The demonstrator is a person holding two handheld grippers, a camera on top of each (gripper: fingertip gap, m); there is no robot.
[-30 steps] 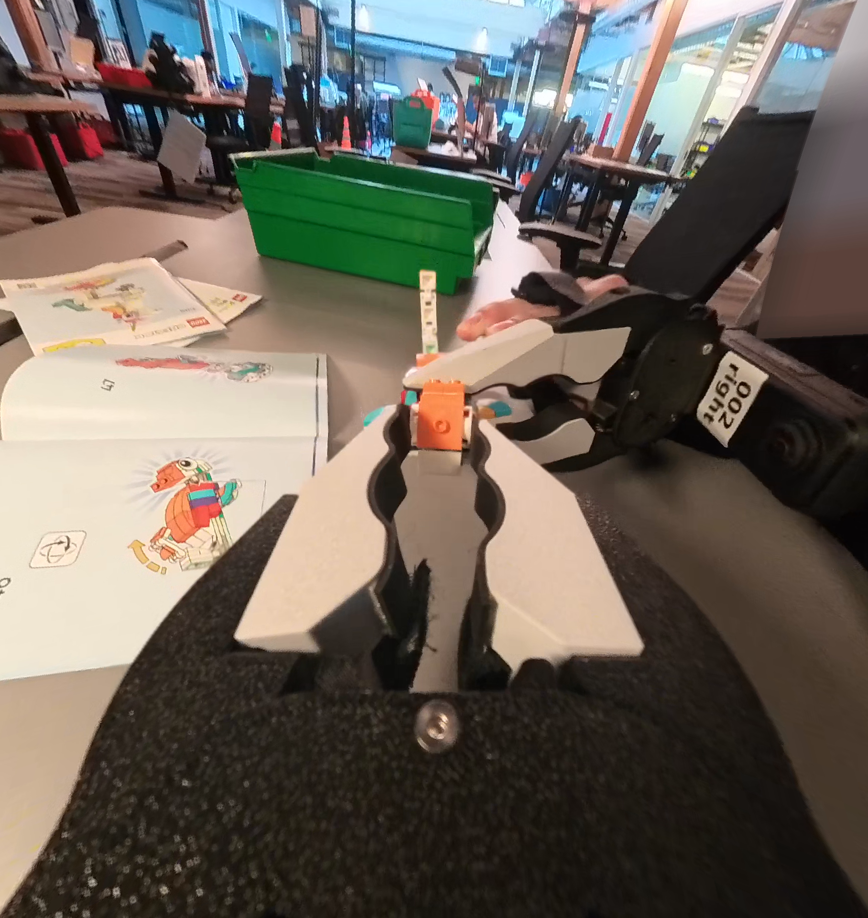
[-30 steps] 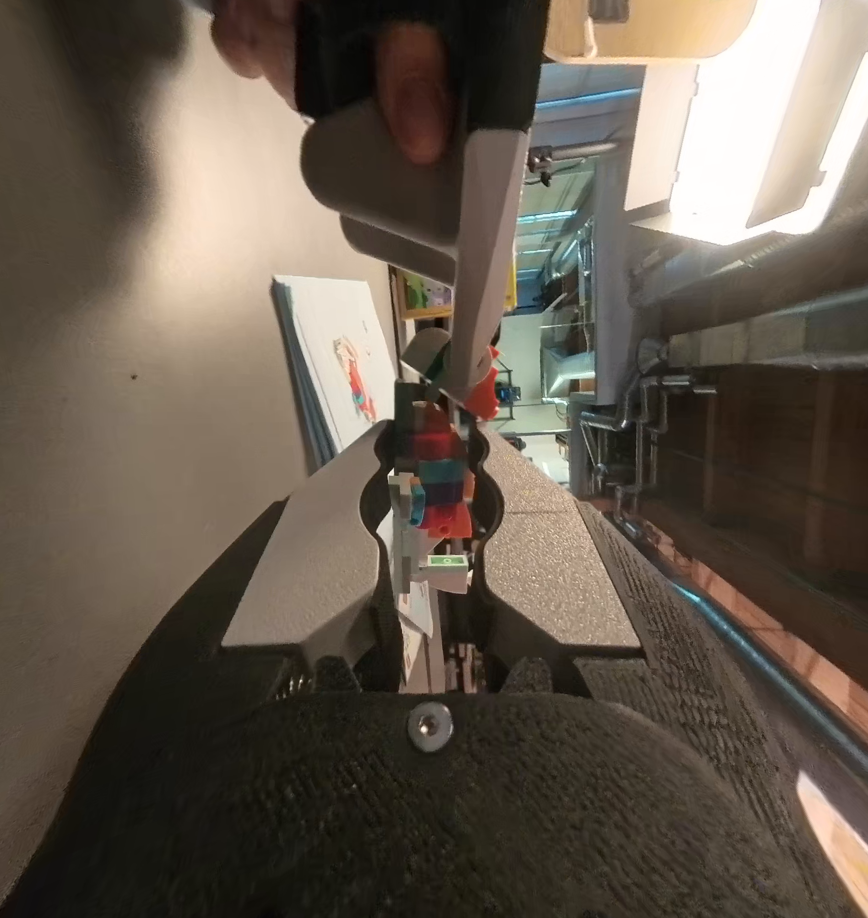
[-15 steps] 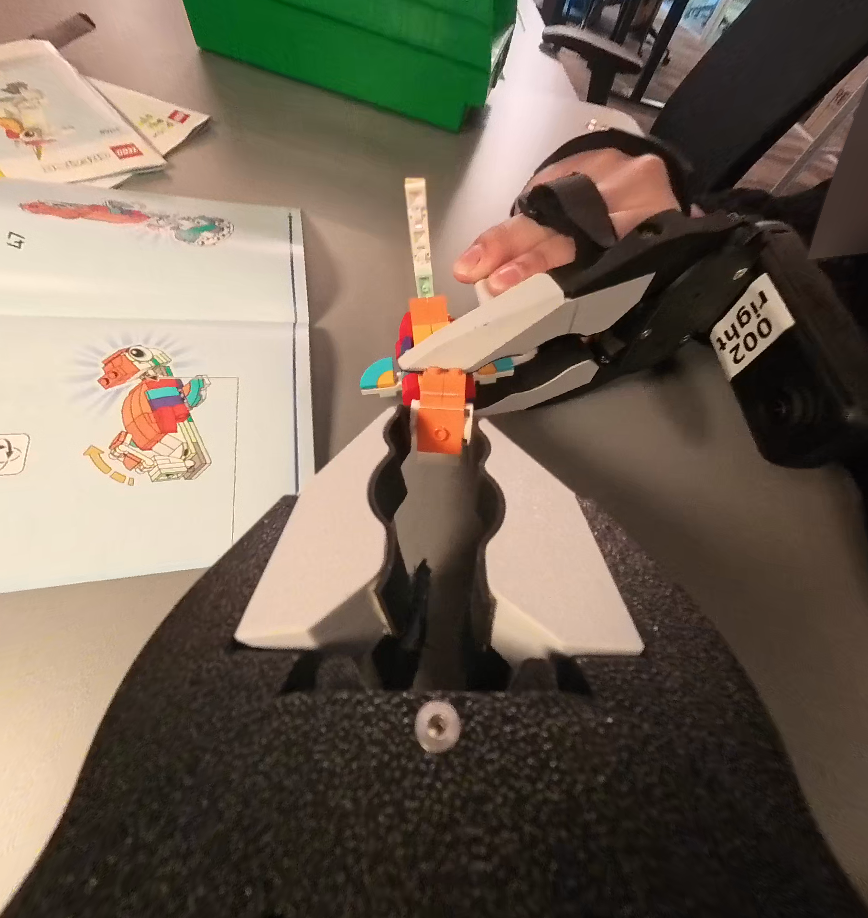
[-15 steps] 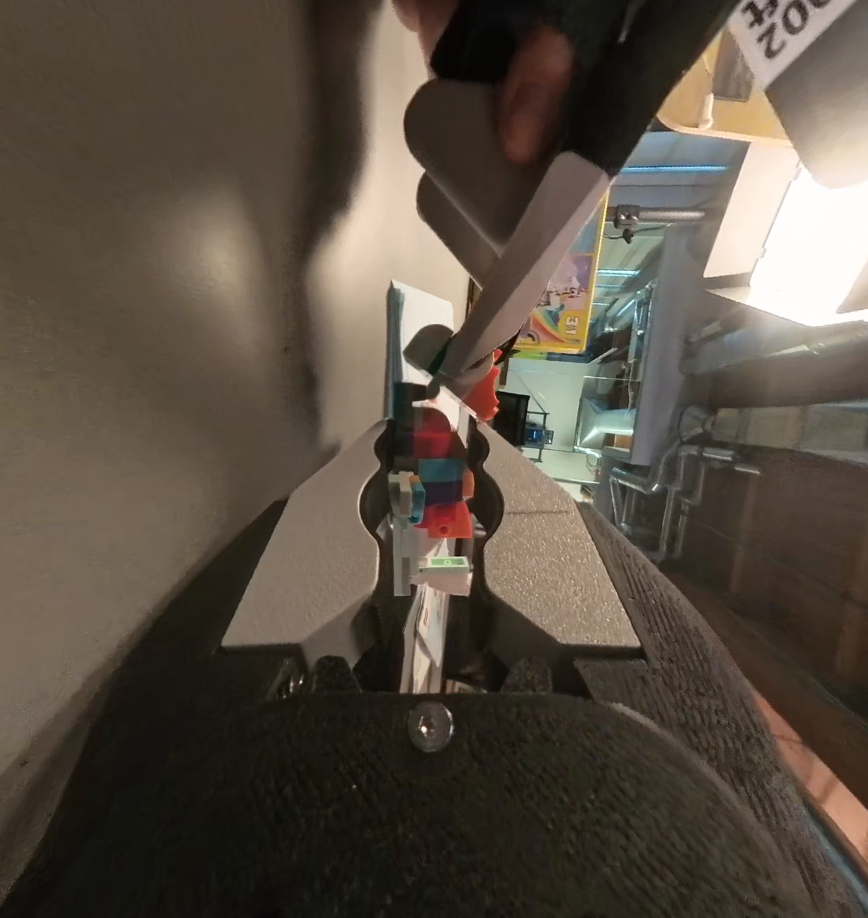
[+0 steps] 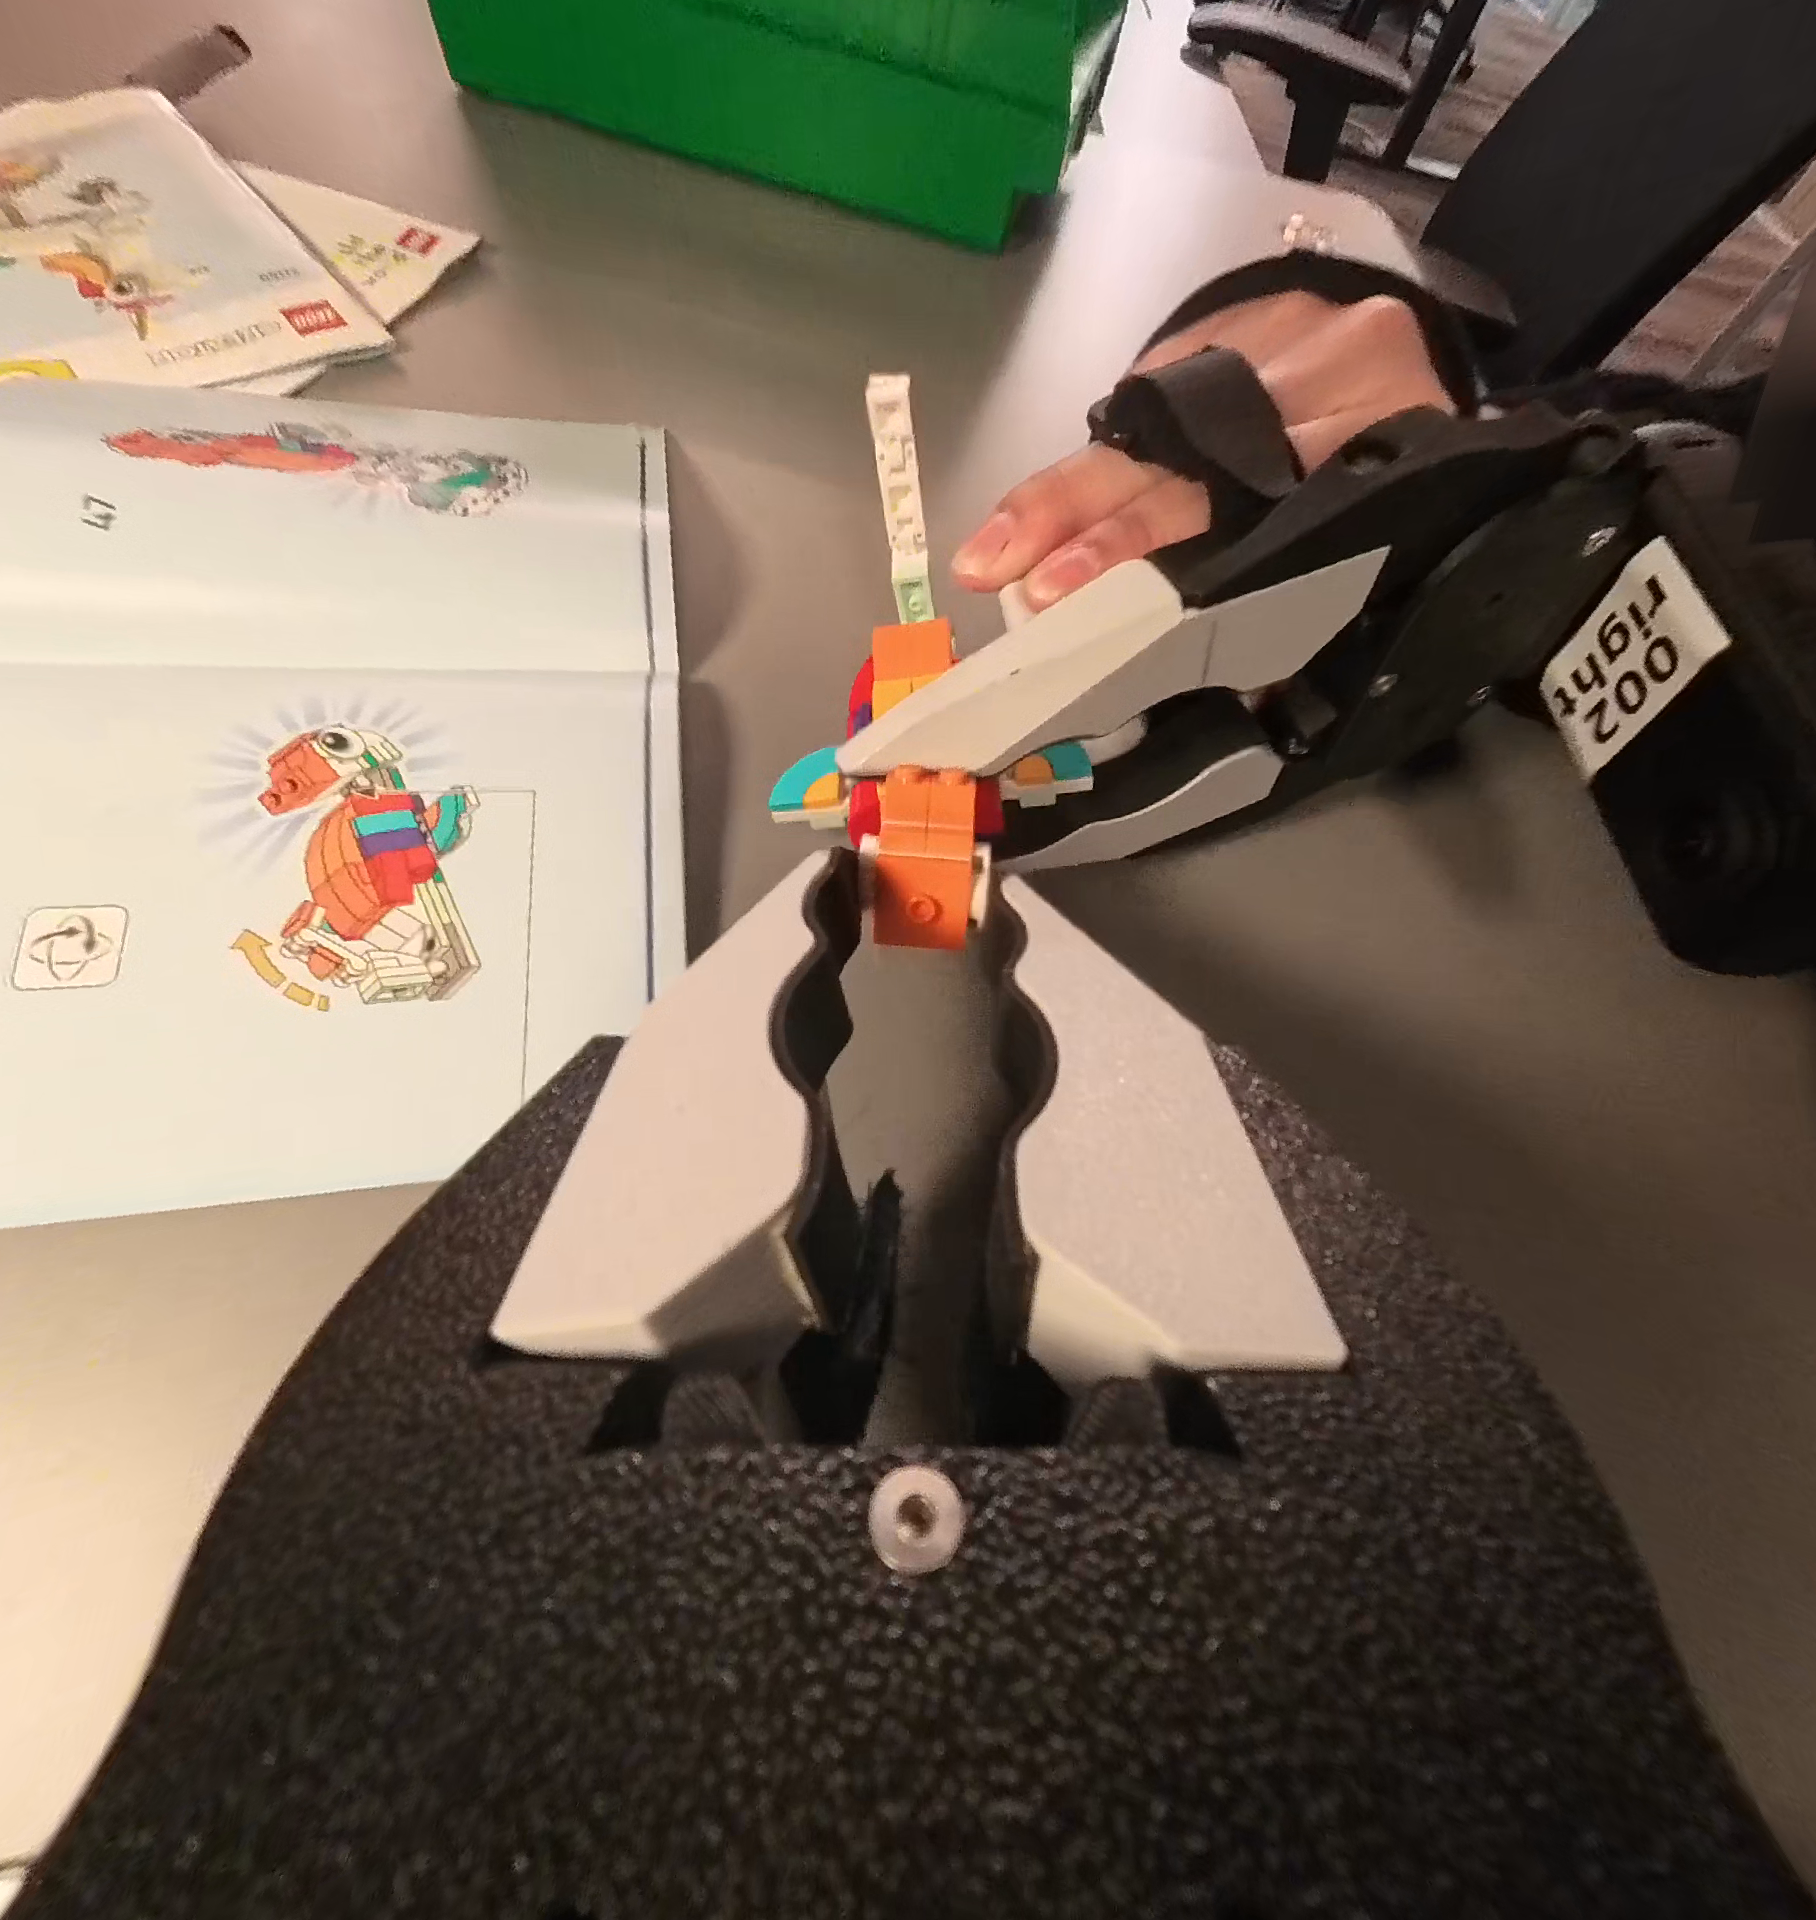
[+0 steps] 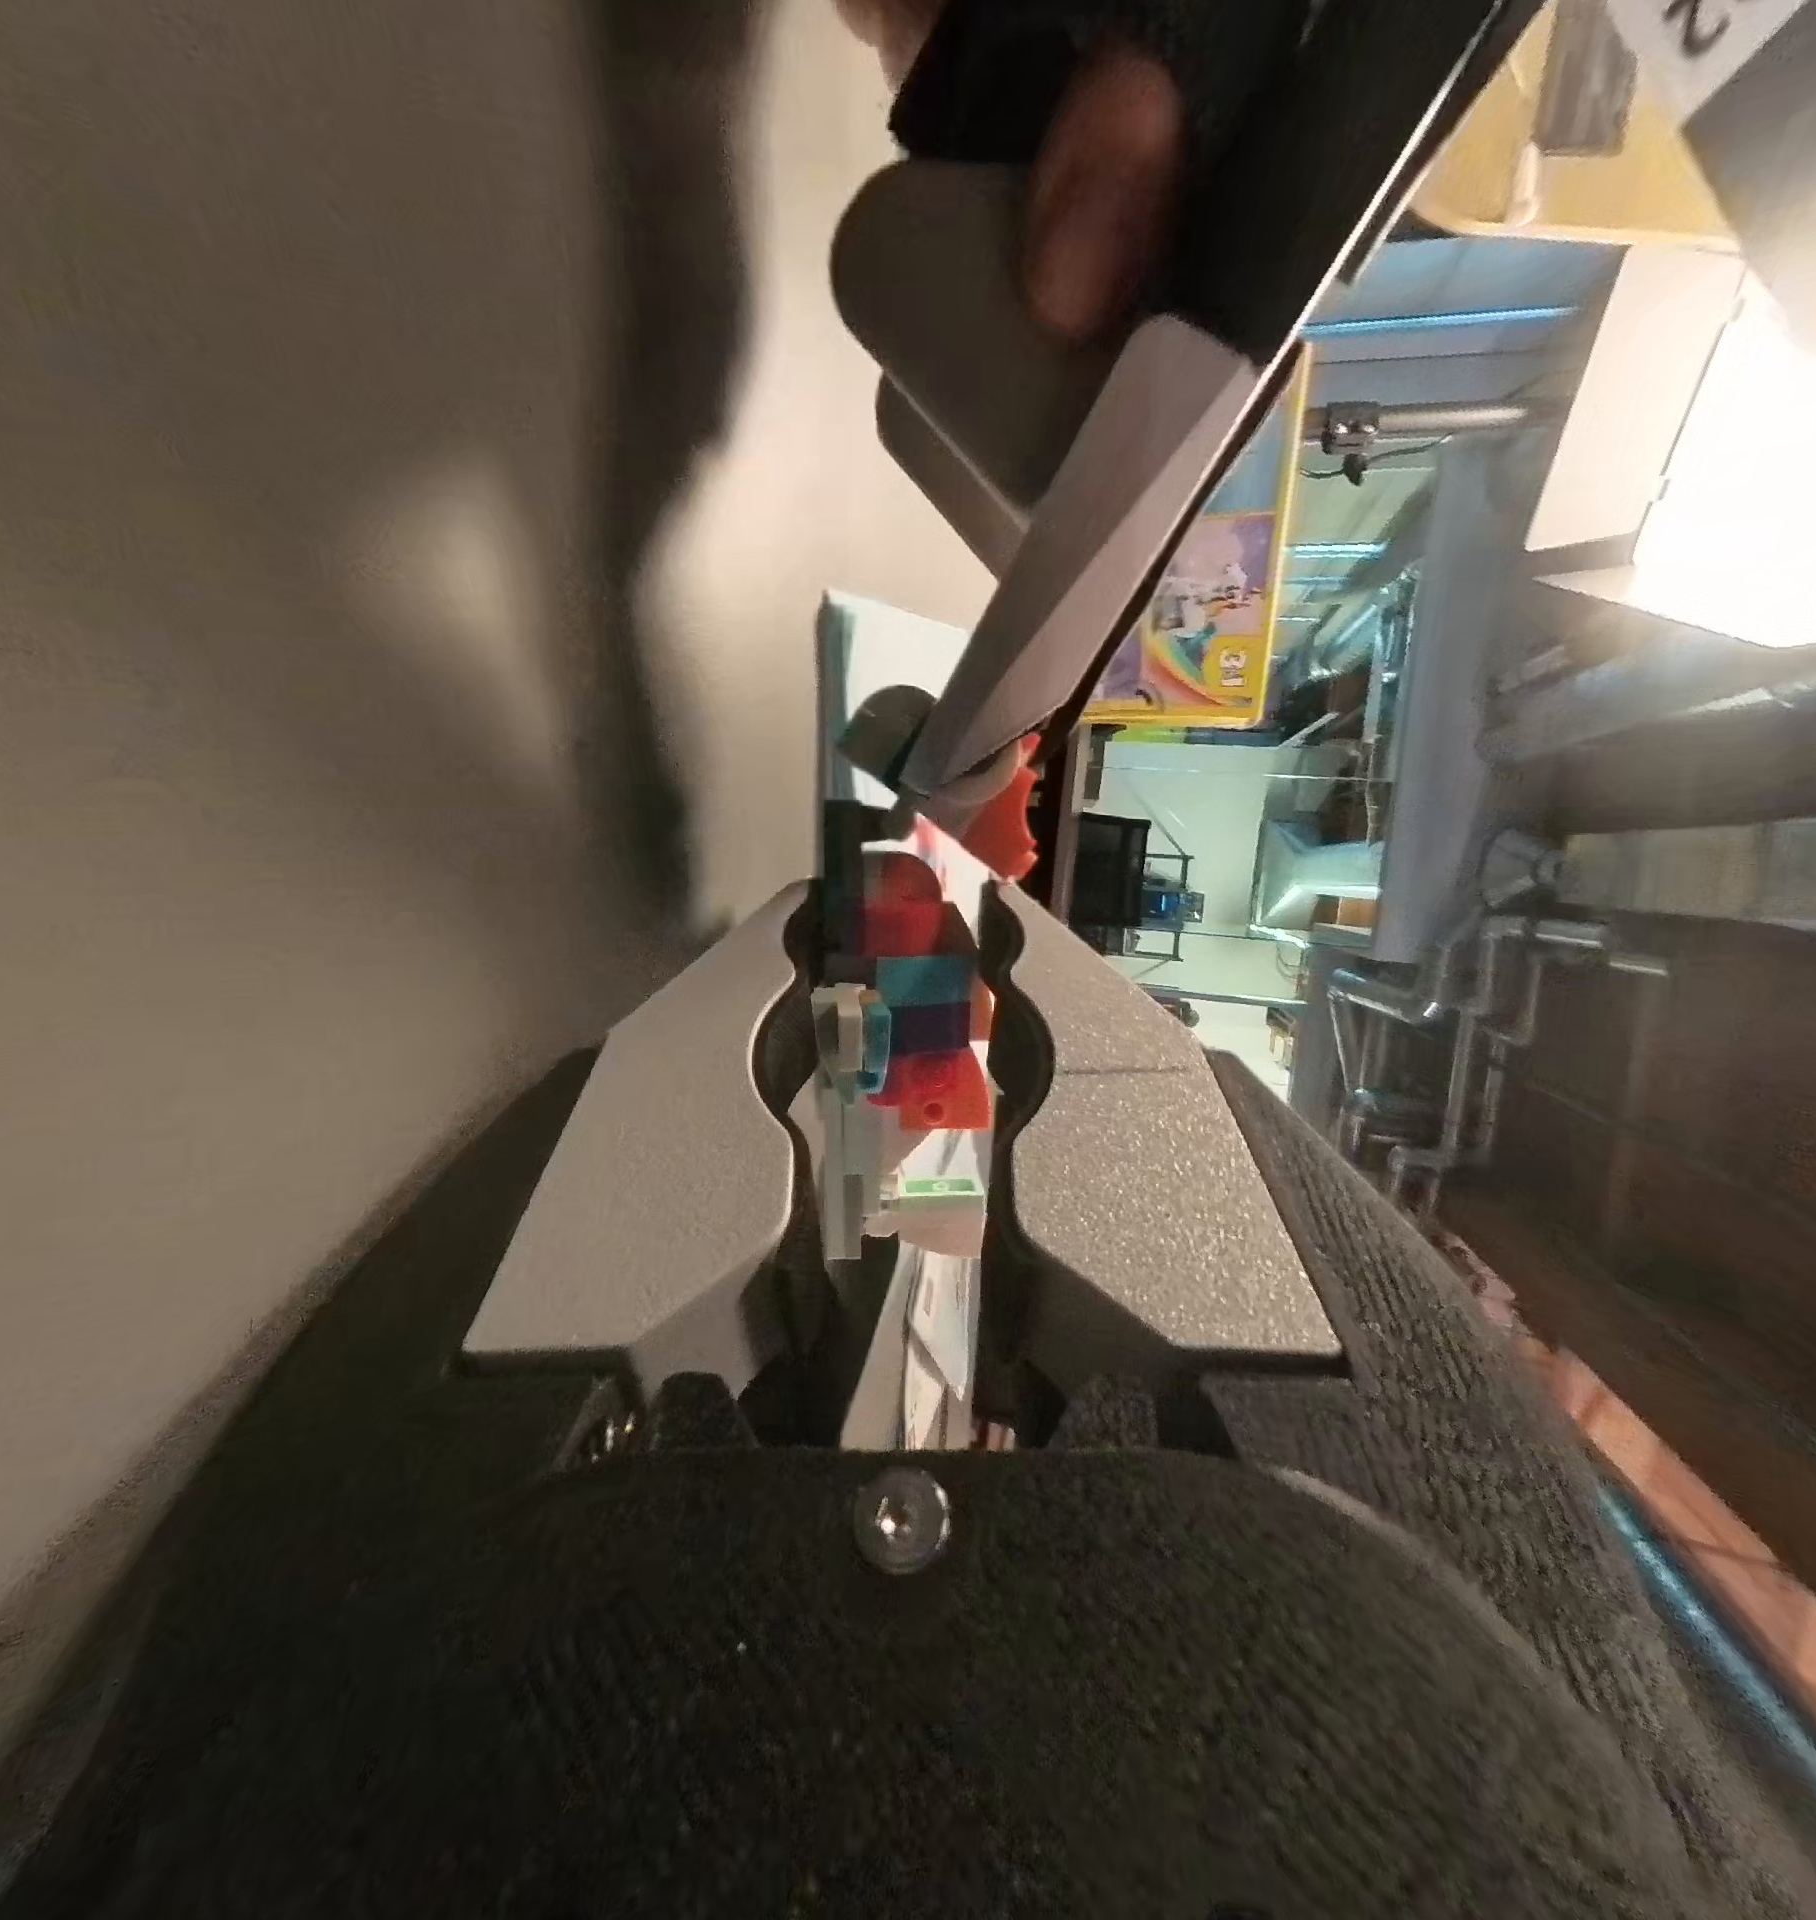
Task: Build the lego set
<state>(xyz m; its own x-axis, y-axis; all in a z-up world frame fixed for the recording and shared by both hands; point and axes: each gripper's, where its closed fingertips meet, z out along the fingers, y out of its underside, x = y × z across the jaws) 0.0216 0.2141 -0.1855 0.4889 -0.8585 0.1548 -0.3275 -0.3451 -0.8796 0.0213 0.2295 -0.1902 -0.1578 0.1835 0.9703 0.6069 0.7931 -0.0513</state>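
Note:
A small lego model (image 5: pixel 909 717), orange, red, teal and purple, has a white and green strip (image 5: pixel 899 488) sticking up. It is held between both grippers above the grey table (image 5: pixel 1299 1091). My left gripper (image 5: pixel 922 883) is shut on the orange block (image 5: pixel 919 904) at the model's near end. My right gripper (image 6: pixel 899 909) is shut on the model's body (image 6: pixel 919 997) from the right; one of its fingers (image 5: pixel 1049 681) lies across the model. In the right wrist view a left finger (image 6: pixel 1091 582) comes down from above onto the orange block (image 6: pixel 1008 831).
An open instruction booklet (image 5: pixel 291 790) lies to the left, with loose leaflets (image 5: pixel 156 270) behind it. A green bin (image 5: pixel 779 94) stands at the back. A black chair (image 5: pixel 1631 156) is at the back right. A colourful box (image 6: pixel 1216 613) stands far off. The tips of both grippers are at nearly the same place.
Both grippers have kept their hold. The left view has tilted down toward the table, and the model and right gripper have come closer and lower. The left finger now slants more in the right view.

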